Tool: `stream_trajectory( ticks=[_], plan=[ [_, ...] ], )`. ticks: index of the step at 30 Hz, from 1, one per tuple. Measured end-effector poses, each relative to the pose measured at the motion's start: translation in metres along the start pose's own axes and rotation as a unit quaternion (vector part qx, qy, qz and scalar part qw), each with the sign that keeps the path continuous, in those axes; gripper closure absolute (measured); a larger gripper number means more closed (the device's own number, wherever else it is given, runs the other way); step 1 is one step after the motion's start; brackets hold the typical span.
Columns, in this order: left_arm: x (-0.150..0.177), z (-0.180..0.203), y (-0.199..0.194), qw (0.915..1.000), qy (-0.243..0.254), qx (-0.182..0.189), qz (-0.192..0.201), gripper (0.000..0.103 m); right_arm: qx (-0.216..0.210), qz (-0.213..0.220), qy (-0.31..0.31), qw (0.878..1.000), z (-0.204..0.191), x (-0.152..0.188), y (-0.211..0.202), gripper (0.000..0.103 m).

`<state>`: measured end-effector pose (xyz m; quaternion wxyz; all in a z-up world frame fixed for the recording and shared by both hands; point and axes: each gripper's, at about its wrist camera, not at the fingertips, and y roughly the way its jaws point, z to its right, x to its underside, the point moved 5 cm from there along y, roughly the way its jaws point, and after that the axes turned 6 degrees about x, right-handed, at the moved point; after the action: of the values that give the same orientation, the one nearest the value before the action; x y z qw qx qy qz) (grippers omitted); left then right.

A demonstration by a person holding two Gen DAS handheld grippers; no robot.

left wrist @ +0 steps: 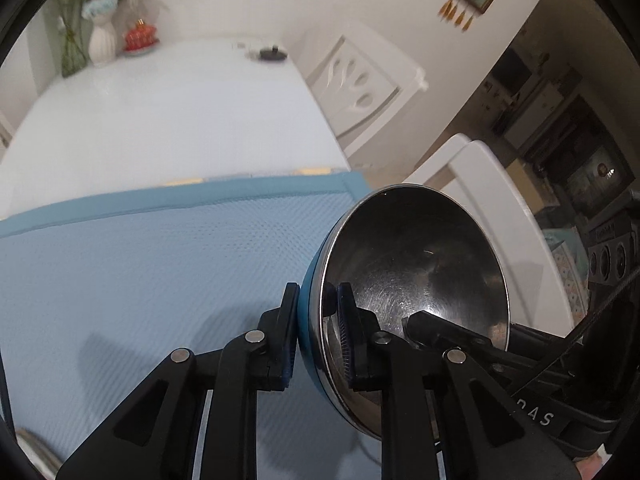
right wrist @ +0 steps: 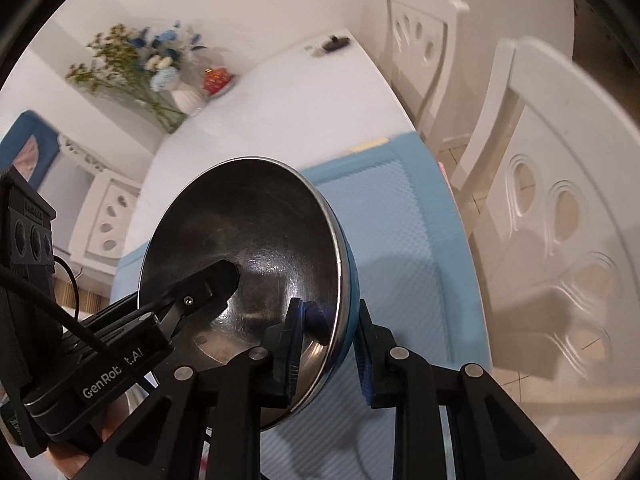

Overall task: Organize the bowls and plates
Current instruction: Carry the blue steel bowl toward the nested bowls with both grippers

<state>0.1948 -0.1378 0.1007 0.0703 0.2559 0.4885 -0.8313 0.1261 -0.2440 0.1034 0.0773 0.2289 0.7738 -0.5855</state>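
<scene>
A steel bowl [left wrist: 416, 264] with a blue outside is held on edge above the blue mat [left wrist: 140, 272]. My left gripper [left wrist: 316, 304] is shut on its rim, one finger inside and one outside. My right gripper [right wrist: 332, 320] grips the opposite rim of the same bowl [right wrist: 248, 240] the same way, though a small gap shows at its outer finger. Each gripper's inner finger shows inside the bowl in the other's view. The mat also shows in the right wrist view [right wrist: 404, 240].
The mat lies on a white table [left wrist: 168, 108]. A white vase of flowers [left wrist: 102, 40], a red ornament [left wrist: 139, 38] and a small dark object [left wrist: 273, 53] stand at its far end. White chairs [right wrist: 560, 208] stand along the right side. A plate edge [left wrist: 28, 448] shows at bottom left.
</scene>
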Motion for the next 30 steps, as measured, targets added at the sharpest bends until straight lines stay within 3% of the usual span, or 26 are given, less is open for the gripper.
stream_trajectory(
  ticks=[8,16,22,30],
  plan=[
    [0.025,0.007,-0.092,0.9982,0.007,-0.003,0.060,0.088,-0.008,0.043,-0.023,0.999,-0.055,0.038,-0.078,0.080],
    [0.059,0.000,-0.161,0.9953,0.007,-0.009,0.097,0.088,-0.021,0.067,-0.048,0.996,-0.104,0.077,-0.124,0.080],
    [0.111,-0.018,-0.168,0.9974,0.007,-0.025,0.067,0.088,-0.017,0.028,-0.061,0.998,-0.122,0.125,-0.118,0.080],
    [0.181,-0.045,-0.124,0.9993,-0.017,-0.029,-0.017,0.088,0.015,-0.064,-0.035,0.997,-0.102,0.192,-0.060,0.079]
  ],
)
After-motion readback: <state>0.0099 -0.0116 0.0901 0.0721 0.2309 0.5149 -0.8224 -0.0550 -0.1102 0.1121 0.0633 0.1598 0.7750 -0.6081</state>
